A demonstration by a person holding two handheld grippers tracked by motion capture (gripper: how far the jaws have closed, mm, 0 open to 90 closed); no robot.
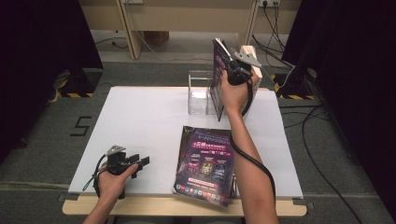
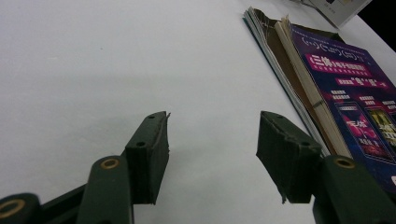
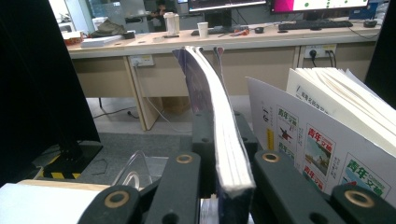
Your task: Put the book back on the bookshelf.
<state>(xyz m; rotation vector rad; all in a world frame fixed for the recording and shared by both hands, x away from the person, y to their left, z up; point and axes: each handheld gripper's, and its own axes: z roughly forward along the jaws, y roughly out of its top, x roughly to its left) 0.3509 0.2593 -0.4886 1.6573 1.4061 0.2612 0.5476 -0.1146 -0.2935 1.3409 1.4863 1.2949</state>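
Observation:
My right gripper (image 1: 228, 65) is raised over the far side of the table, shut on a purple magazine (image 1: 216, 88) that stands upright on its edge. In the right gripper view both jaws clamp the magazine (image 3: 205, 79) near its bottom edge, and its pages bow to the left above them. A clear plastic holder (image 1: 198, 95) stands just below and left of it. Near the table's front left, my left gripper (image 1: 141, 162) is low over the white board with nothing between its open jaws (image 2: 212, 154).
A stack of purple-covered magazines (image 1: 205, 165) lies flat at the front centre of the white table (image 1: 140, 116), close to the right of my left gripper (image 2: 345, 93). White magazines (image 3: 317, 135) stand upright beside the held one. Cables trail on the floor at right.

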